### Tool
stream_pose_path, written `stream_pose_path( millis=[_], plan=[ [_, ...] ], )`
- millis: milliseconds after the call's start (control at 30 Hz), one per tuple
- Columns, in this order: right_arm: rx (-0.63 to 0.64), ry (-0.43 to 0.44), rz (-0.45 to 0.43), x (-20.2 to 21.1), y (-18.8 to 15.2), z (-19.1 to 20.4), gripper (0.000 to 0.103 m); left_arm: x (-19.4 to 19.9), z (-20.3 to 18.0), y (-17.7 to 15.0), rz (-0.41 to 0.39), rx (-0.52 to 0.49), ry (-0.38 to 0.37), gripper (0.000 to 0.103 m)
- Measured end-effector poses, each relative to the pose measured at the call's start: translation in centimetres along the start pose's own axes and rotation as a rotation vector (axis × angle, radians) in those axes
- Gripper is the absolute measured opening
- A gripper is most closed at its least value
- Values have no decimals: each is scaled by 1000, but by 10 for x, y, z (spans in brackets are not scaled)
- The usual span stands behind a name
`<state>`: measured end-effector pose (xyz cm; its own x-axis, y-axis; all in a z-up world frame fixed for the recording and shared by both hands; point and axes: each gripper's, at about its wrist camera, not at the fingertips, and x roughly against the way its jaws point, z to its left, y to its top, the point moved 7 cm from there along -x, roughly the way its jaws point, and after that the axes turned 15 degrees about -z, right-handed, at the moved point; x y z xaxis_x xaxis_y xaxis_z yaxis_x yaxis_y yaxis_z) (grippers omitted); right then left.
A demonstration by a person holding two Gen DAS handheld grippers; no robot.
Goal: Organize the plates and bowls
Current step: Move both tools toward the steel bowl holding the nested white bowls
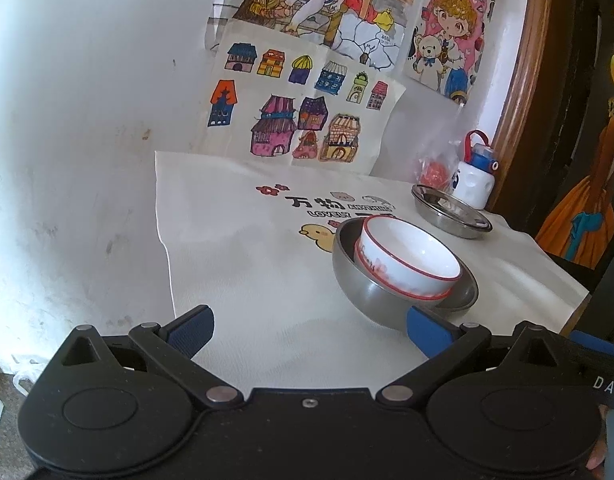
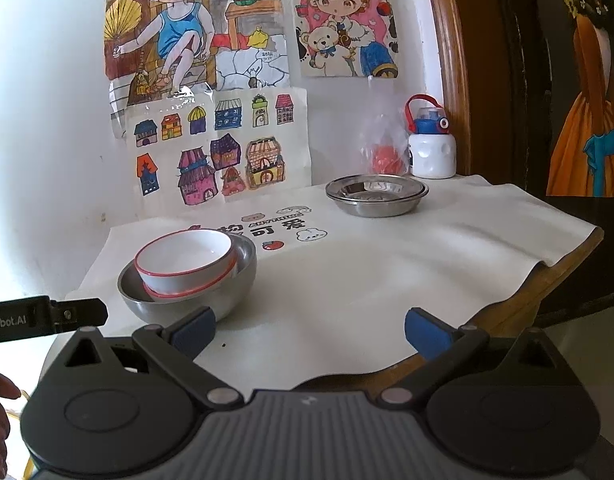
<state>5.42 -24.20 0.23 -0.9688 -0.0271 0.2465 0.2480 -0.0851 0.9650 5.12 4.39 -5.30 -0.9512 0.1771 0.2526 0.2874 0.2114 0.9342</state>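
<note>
Bowls and plates sit on a table (image 2: 555, 264) covered w/ a white printed cloth (image 2: 347, 280), against a white wall hung w/ kids' drawings (image 2: 211, 144). Largest of the dishes: steel bowl (image 2: 227, 300), near the cloth's front-left corner in the right wrist view. Two white bowls w/ red rims (image 2: 187, 260) are nested inside it, stack tilted, leaning on the steel bowl's inner wall. Steel plates (image 2: 375, 196), at least two stacked, sit toward the back right, well apart from the bowl stack. Behind them, by the wall: a white water bottle w/ red-blue lid (image 2: 431, 148) and, just beside it, a clear plastic bag w/ sth red inside (image 2: 383, 156).

Left gripper (image 1: 309, 330): fingers spread wide, holding nothing, above the cloth; its right finger (image 1: 429, 334) is just in front of the steel bowl (image 1: 371, 296). Right gripper (image 2: 311, 330): fingers wide too, holding nothing, over the table's front edge, the steel bowl just beyond the left finger.
</note>
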Motion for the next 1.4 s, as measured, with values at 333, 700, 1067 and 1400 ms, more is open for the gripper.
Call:
stream_pose_path(
  millis=[333, 700, 1067, 1400],
  plan=[
    [-50, 6, 11, -2, -4, -4, 103, 0, 3, -3, 0, 9, -1, 102],
    [-83, 13, 19, -18, -7, -14, 103, -10, 5, 9, -22, 16, 12, 102],
    [-72, 50, 22, -38, -4, -15, 103, -26, -1, 16, -39, -4, -26, 102],
    [56, 150, -1, -58, 18, -3, 103, -49, 3, 23, -5, -29, -52, 102]
  ],
)
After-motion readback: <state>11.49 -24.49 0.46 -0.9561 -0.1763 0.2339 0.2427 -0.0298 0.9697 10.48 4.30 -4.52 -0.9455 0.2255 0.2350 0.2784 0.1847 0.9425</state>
